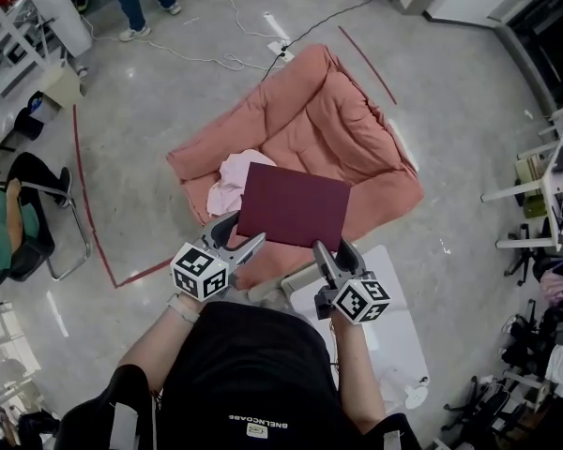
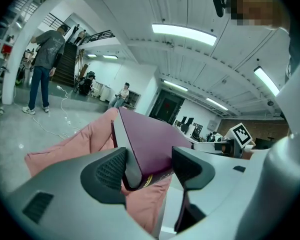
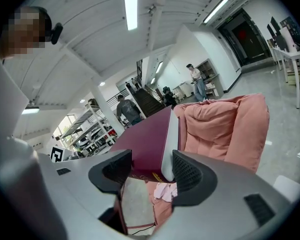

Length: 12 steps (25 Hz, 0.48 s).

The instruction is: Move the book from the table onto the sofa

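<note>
Head view: we see the book (image 1: 294, 204) held flat at frame centre over the pink sofa (image 1: 357, 125), its long axis left-right, dipping rightwards.
Left gripper view: our left hand-held gripper (image 2: 149, 166) clamps the book's near corner.
Right gripper view: our right hand-held gripper (image 3: 146, 170) clamps the other near corner.

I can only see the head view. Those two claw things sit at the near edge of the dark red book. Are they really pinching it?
Observer: Yes for the left one. The left gripper view shows the left gripper with its jaws shut on a corner of the book, one pad on each cover.
Operator: And the right one?
Observer: The right gripper view shows the right gripper clamped on its corner likewise.
Operator: Any writing on the book?
Observer: There is gold print at the gripped edge, too small to read.
</note>
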### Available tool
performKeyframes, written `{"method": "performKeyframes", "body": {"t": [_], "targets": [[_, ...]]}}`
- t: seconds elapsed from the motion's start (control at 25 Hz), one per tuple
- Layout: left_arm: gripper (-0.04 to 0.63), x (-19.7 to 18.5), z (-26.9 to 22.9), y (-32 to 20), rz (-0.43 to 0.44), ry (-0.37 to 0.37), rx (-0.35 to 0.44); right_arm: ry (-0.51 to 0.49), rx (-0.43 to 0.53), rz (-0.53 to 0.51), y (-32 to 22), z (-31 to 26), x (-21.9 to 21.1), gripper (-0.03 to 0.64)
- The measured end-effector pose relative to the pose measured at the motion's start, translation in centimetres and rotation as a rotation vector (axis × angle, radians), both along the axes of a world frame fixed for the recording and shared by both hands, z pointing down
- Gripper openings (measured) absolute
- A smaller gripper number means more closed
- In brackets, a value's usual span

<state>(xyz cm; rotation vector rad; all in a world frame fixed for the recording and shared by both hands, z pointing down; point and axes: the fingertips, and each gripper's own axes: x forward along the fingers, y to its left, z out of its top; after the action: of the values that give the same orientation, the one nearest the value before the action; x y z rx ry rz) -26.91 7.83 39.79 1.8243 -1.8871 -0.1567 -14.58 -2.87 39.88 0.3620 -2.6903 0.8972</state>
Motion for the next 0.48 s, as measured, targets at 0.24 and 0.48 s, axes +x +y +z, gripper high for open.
{"method": "performKeyframes", "body": {"t": [0.24,0.48], "targets": [[0.290,-5.1,1.0,0.1,0.008,0.018,-0.023,0.026,-0.013,-0.003,0.1,0.9,-5.1,0.272],[0.290,-9.3,2.3,-0.3,0.022,0.033,-0.052,0.050,-0.044,-0.004,-0.2,2.2,-9.3,0.272]]}}
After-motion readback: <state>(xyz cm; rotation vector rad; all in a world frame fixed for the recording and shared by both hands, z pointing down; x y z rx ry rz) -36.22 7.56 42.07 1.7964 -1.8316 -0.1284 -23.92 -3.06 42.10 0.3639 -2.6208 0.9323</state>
